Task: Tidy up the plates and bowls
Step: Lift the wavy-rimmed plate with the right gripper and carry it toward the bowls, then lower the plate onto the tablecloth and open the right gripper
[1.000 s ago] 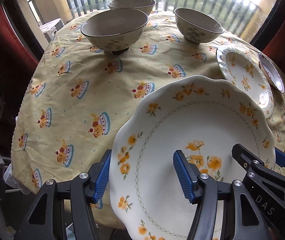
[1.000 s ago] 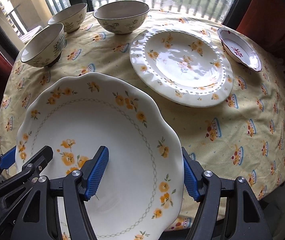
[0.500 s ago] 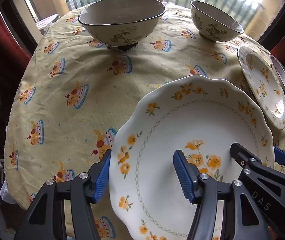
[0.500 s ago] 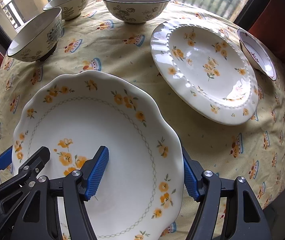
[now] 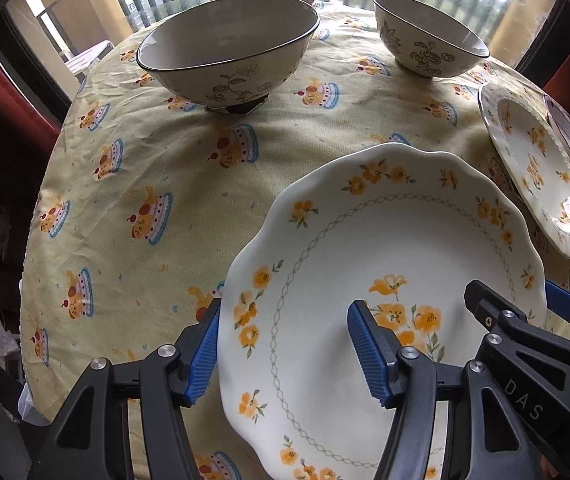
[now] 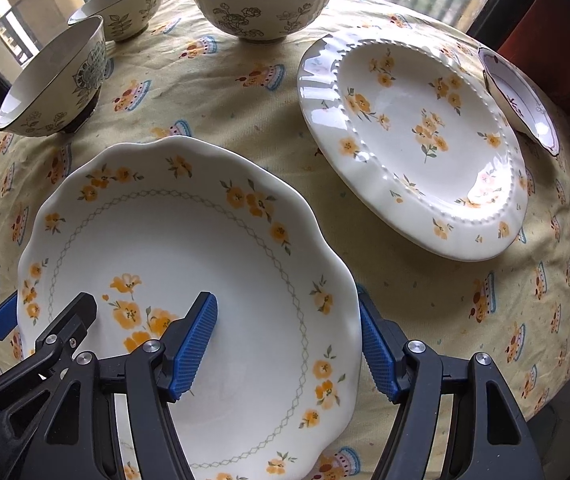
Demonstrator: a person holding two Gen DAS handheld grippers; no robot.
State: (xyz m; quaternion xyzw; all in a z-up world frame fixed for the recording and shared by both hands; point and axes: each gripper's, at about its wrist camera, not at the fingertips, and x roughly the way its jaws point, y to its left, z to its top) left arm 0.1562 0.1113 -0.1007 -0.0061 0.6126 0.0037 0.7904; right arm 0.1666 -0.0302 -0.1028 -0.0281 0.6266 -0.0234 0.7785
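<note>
The white scalloped plate with orange flowers [image 6: 189, 264] is held by opposite rims in the left claw [image 5: 281, 354] and right claw [image 6: 287, 344], above the worktop; the beaded floral plate [image 6: 417, 140] lies ahead-right, nearer the right claw.

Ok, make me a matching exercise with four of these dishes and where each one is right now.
1 scalloped plate
2 beaded-rim plate
3 red-patterned dish
4 left bowl

A at the far right edge of the cloth
B on a dark base
C gripped by left claw and right claw
D flat on the cloth, centre right

Pairs: 1-C, 2-D, 3-A, 4-B
</note>
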